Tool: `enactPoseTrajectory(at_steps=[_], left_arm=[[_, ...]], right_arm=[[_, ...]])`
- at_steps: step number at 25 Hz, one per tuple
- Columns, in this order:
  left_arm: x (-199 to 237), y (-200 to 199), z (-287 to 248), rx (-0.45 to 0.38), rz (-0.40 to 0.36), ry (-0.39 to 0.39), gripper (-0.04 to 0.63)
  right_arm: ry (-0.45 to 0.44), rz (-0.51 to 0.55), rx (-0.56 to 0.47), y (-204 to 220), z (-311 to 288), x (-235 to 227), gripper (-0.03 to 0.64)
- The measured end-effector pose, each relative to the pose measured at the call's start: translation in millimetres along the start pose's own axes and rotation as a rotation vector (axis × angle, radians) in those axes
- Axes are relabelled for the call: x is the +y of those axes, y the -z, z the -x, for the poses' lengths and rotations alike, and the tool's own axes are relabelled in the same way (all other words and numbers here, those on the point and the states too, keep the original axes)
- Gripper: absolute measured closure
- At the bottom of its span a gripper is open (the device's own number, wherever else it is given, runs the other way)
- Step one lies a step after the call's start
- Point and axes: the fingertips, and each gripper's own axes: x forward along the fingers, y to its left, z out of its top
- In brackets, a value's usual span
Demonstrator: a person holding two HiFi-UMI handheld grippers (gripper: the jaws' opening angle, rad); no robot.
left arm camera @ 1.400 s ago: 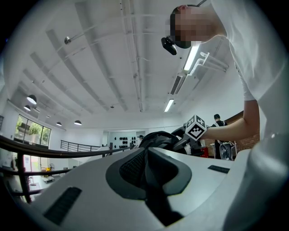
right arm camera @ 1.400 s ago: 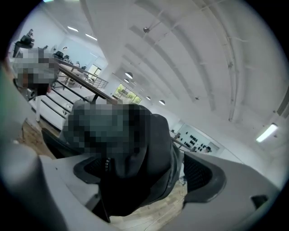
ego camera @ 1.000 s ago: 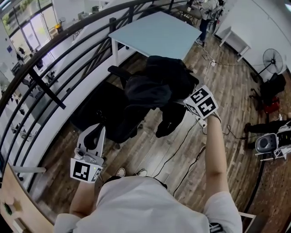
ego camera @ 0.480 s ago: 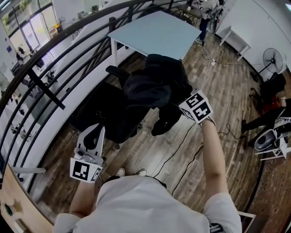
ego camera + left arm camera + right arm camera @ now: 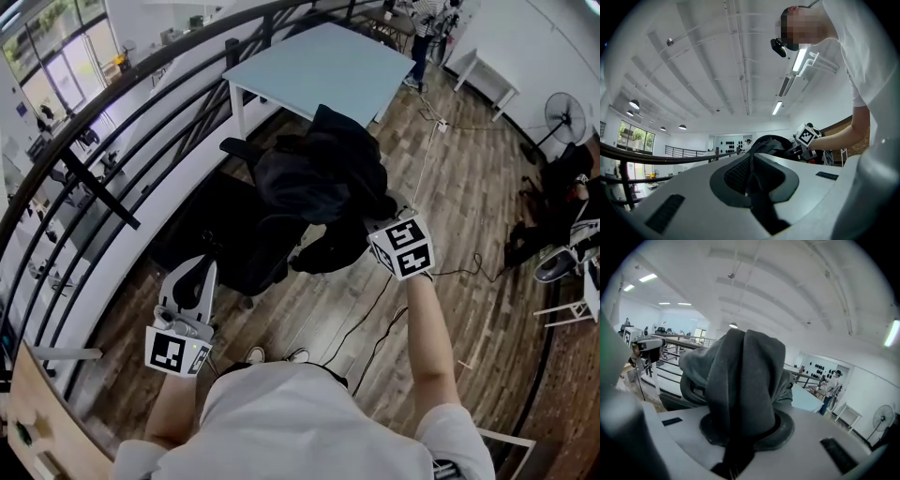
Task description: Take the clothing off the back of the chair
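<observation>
A black garment lies bunched over the back of a black office chair. My right gripper reaches its right lower edge; its jaws have just been closing with cloth between them. In the right gripper view a thick fold of dark grey cloth stands pinched in the right gripper, with the chair back behind it. My left gripper hangs apart at the lower left, shut on nothing. The left gripper looks towards the garment.
A light blue table stands just behind the chair. A black railing curves along the left. Cables trail over the wooden floor, and a fan and dark equipment stand at the right. A person stands far off.
The right gripper has shifted left and nearer to me and closed on the garment's edge. The cloth now rises to a peak and its hanging part has swung left. The left gripper stayed put.
</observation>
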Motion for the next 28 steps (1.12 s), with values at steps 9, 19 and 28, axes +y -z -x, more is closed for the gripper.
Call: enactPoseTrajectory(at_steps=[9, 19, 28], left_arm=[[-3.5, -3.8, -1.1, -0.010, -0.001, 0.012, 0.554], [-10.1, -6.3, -0.6, -0.025, 0.002, 0.023, 0.554], [-19.1, -14.1, -7.7, -0.046, -0.003, 0.055, 0.554]], right_arm=[[0.058, -0.091, -0.114, -26.2, 28.2, -14.2, 0.543], [0.106, -0.127, -0.299, -88.7, 77.9, -21.5, 0.543], [0.149, -0.160, -0.405, -119.2, 123.6, -34.2, 0.541]])
